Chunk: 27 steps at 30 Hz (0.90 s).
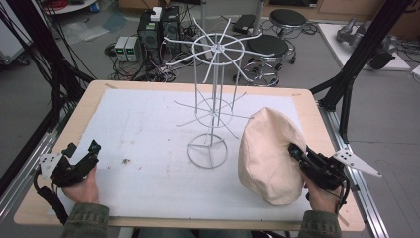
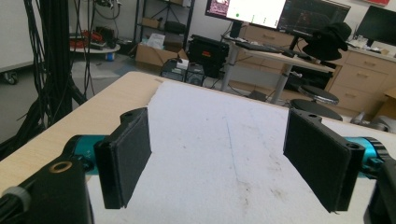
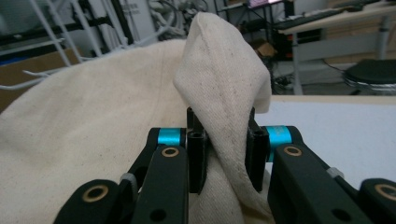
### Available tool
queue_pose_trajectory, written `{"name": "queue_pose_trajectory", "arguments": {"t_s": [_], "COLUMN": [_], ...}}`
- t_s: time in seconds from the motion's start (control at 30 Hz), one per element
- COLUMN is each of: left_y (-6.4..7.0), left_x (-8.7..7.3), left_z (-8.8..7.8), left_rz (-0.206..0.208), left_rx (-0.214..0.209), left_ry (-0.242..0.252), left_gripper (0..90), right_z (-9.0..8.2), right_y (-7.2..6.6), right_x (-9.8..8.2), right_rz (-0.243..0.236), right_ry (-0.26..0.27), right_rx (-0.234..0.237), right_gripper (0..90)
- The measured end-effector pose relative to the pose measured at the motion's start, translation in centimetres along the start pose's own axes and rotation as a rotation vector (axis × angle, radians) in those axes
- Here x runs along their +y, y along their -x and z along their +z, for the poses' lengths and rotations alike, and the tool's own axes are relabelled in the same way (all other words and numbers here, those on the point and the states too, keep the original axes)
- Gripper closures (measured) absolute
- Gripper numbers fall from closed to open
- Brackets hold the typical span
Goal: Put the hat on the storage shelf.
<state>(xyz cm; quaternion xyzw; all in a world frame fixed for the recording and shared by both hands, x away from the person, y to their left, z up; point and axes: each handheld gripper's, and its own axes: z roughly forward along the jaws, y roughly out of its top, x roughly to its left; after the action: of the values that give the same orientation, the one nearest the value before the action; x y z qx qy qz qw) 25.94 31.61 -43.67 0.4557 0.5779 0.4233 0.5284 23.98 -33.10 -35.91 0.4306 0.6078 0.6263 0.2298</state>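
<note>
Right claw (image 3: pixel 226 154) pinches a fold of the cream hat (image 1: pixel 270 156); left claw (image 2: pixel 224 163) gapes wide, empty.

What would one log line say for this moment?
right gripper: shut on cream hat brim | left gripper: open, idle | white wire rack: bare

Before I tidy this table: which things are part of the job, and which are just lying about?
In the job:
- cream hat, its edge pinched in the shut right gripper
- white wire rack, standing beside the hat
- left gripper, open, holding nothing

Lying about:
- stools
- computer boxes on the floor
- monitors
</note>
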Motion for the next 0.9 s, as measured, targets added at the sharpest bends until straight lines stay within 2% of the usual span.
{"name": "queue_pose_trajectory", "arguments": {"t_s": [0.17, 0.27, 0.3, 0.63, 0.77, 0.9], "left_y": [0.1, 0.2, 0.2, 0.2, 0.3, 0.3], "left_x": [0.0, -0.1, -0.1, -0.1, -0.2, -0.2], "left_z": [0.0, 0.1, 0.1, 0.1, 0.1, 0.1], "left_rz": [0.002, -0.002, -0.002, 0.001, 0.001, 0.003], "left_rx": [-0.003, -0.004, -0.005, -0.005, -0.006, -0.007], "left_ry": [-0.005, -0.004, -0.004, -0.007, -0.007, -0.009], "left_gripper": [23.3, 23.3, 23.3, 23.3, 23.3, 23.3], "right_z": [-0.2, -0.1, 0.0, 0.3, 0.5, 0.8], "right_y": [-0.5, -0.7, -0.9, -1.0, -1.1, -1.5], "right_x": [1.1, 1.7, 1.8, 3.8, 4.7, 5.7], "right_rz": [-0.019, -0.04, -0.032, -0.062, -0.073, -0.086], "right_ry": [0.013, 0.022, 0.022, 0.084, 0.125, 0.152], "right_rx": [0.071, 0.092, 0.107, 0.163, 0.186, 0.192], "right_gripper": [76.3, 76.3, 76.2, 76.2, 76.1, 76.0]}}
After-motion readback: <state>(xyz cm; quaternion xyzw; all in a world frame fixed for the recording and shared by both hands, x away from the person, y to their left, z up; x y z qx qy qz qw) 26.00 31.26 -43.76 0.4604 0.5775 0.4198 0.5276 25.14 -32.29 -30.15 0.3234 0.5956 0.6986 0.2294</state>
